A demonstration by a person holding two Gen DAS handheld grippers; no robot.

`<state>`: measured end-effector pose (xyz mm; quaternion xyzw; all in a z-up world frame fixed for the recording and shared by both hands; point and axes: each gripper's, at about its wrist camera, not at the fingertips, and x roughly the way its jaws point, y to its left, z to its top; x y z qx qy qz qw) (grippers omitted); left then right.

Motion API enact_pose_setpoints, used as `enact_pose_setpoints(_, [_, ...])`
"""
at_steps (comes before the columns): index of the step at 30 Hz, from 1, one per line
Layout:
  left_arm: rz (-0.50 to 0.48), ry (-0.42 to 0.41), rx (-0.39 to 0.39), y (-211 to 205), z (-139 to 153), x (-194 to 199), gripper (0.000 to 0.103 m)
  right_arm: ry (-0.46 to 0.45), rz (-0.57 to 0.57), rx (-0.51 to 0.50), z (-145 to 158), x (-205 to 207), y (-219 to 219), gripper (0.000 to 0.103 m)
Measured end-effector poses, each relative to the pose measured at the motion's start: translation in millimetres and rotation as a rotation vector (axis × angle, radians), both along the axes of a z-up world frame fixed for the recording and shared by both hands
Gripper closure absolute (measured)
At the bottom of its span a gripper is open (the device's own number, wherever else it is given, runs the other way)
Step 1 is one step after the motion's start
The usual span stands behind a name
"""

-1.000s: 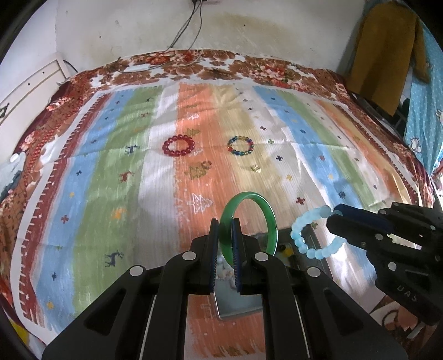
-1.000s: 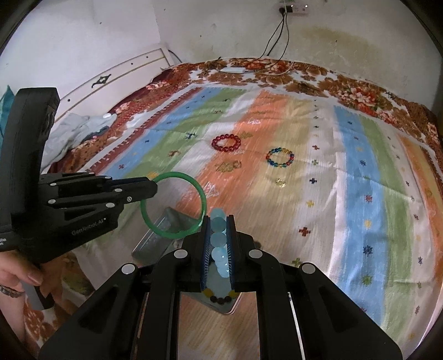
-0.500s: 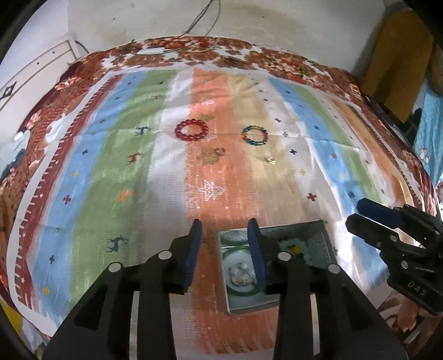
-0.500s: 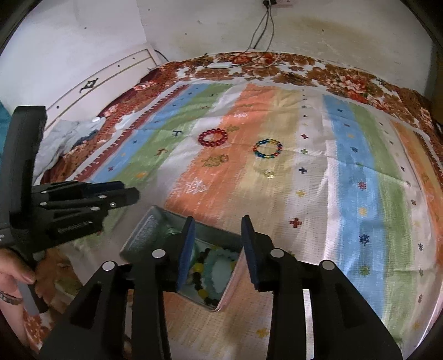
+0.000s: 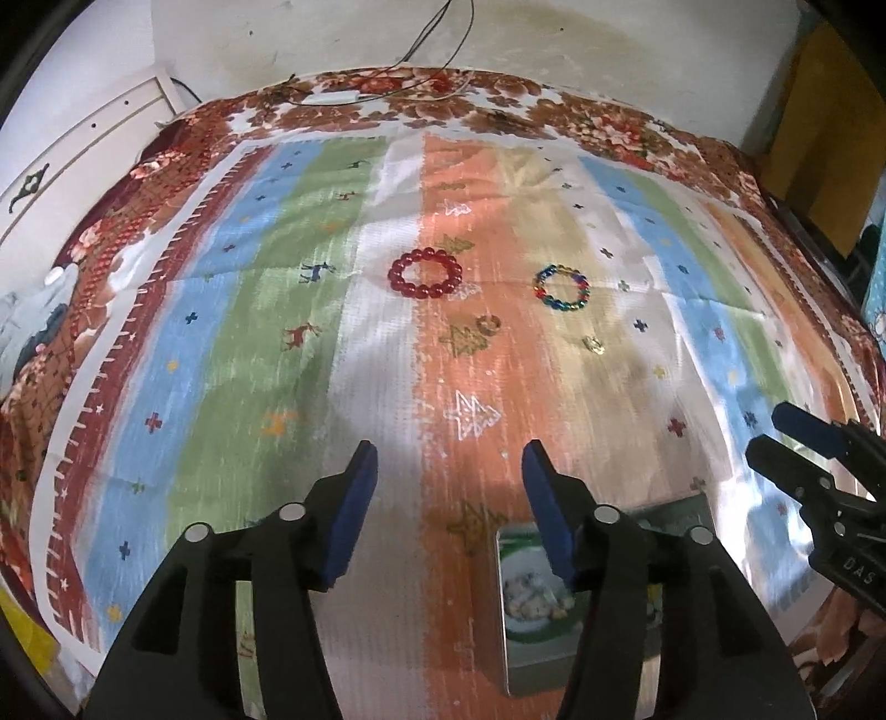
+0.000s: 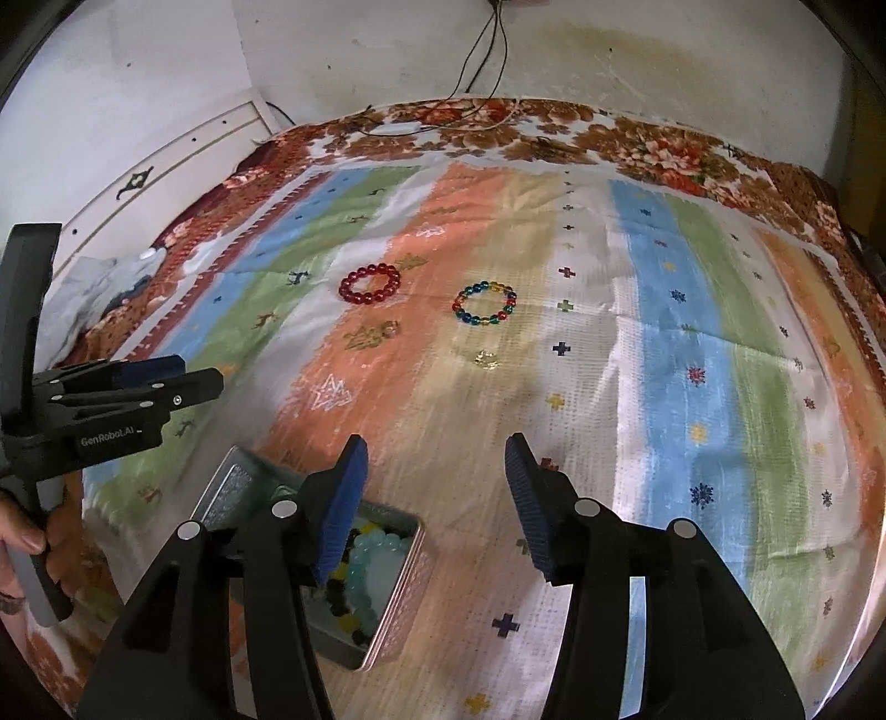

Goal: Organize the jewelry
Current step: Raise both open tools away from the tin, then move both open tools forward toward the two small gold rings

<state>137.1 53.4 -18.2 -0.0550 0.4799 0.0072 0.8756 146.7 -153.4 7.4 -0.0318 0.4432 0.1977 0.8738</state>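
Comparing with half a second ago, I read both tools as spread wider and raised: the left gripper and the right gripper each stand wide apart with nothing between the pads, whereas one second ago they clamped a green bangle and a pale blue bead bracelet. Those pieces now lie in the metal tin at the near edge of the striped bedcover. The right wrist view shows the pale blue bracelet inside the tin among dark and yellow beads; the left wrist view shows the green bangle in the tin instead, partly hidden behind the left tool's right finger. The red bead bracelet and the multicoloured bead bracelet lie side by side, apart, toward the middle of the bedcover, with two small gold pieces just nearer. A white cable hangs on the wall beyond the far edge. Nothing blocks either bracelet.
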Motion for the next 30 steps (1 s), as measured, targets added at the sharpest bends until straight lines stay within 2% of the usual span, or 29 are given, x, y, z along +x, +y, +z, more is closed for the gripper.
enact_pose_setpoints(10, [0.009,0.008,0.002,3,-4,21,0.044,0.022,-0.022,0.012,-5,28,1,0.042])
enact_pose_setpoints(13, [0.021,0.003,-0.004,7,-4,29,0.039,0.018,-0.030,0.002,-7,34,2,0.041])
enact_pose_setpoints(15, [0.022,0.008,-0.016,8,-5,34,0.035,0.018,-0.031,0.008,-8,39,2,0.036])
enact_pose_setpoints(24, [0.045,0.018,-0.032,16,-11,58,0.033,0.048,-0.061,0.041,-15,67,-2,0.036])
enact_pose_setpoints(30, [0.089,-0.033,-0.036,23,-4,70,0.033,0.040,-0.088,0.050,-17,76,-5,0.036])
